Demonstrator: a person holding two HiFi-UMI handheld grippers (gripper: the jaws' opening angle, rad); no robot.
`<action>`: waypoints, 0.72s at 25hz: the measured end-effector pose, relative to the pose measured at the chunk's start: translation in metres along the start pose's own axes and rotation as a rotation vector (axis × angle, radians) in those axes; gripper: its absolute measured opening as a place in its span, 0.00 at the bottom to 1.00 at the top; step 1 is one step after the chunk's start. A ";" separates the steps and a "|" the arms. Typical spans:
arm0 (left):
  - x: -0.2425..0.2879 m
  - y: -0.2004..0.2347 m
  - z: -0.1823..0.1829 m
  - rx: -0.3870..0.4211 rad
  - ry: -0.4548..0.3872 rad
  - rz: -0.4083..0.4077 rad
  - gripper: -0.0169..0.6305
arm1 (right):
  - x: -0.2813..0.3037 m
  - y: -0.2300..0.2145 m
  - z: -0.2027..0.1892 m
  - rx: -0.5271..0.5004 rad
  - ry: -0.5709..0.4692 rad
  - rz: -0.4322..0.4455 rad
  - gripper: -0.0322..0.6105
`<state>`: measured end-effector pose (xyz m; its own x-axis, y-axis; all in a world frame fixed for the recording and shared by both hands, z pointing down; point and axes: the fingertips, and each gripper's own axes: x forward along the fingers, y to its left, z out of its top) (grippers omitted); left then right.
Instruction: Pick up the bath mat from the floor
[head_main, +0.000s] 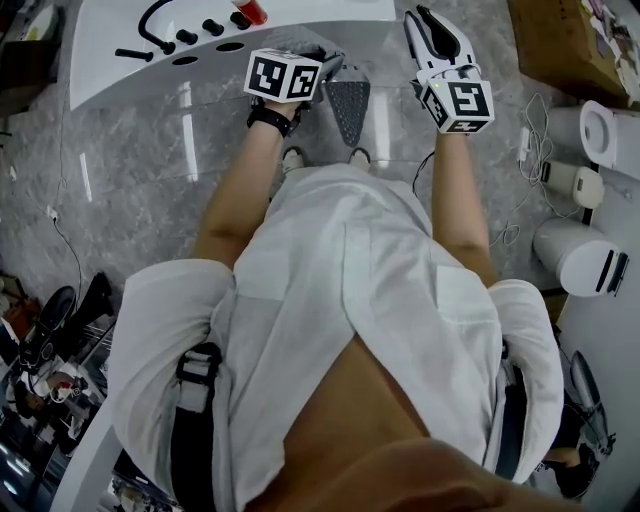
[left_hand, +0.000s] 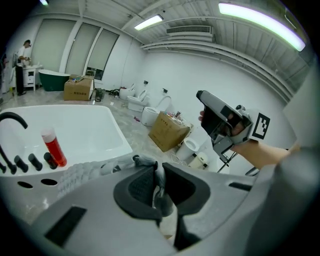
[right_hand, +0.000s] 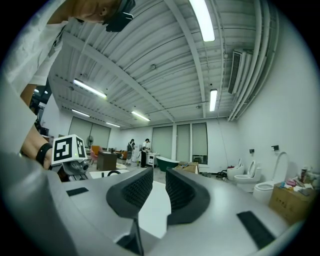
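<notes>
The grey bath mat (head_main: 347, 104) hangs off the floor in front of me, pinched at its top edge by my left gripper (head_main: 328, 66). In the left gripper view the jaws of that gripper (left_hand: 157, 172) are shut on a fold of the mat (left_hand: 159, 192), and its nubbly surface (left_hand: 80, 172) trails off to the left. My right gripper (head_main: 425, 28) is held to the right of the mat, apart from it. Seen in its own view, the right gripper (right_hand: 159, 180) stands open with nothing between the pads and points level across the room.
A white bathtub (head_main: 120, 45) with a black faucet and a red bottle (head_main: 250, 12) stands just beyond the mat. A cardboard box (head_main: 570, 40), white toilets (head_main: 585, 255) and cables (head_main: 525, 190) crowd the right side. My shoes (head_main: 292, 158) stand on grey marble floor.
</notes>
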<state>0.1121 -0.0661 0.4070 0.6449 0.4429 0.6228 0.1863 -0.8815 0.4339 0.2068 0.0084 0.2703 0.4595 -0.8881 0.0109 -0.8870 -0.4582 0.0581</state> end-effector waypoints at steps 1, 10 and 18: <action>0.001 0.000 0.001 0.003 -0.003 -0.006 0.09 | 0.000 -0.001 -0.001 0.002 0.003 0.001 0.20; -0.083 0.151 -0.142 -0.148 0.187 0.285 0.52 | 0.028 0.028 0.000 0.001 0.006 0.053 0.20; -0.172 0.203 -0.140 -0.238 -0.067 0.491 0.59 | 0.051 0.070 0.012 -0.013 -0.005 0.119 0.20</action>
<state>-0.0646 -0.2985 0.4788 0.6609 -0.0294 0.7499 -0.3160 -0.9173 0.2425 0.1673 -0.0698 0.2626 0.3506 -0.9364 0.0140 -0.9346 -0.3488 0.0697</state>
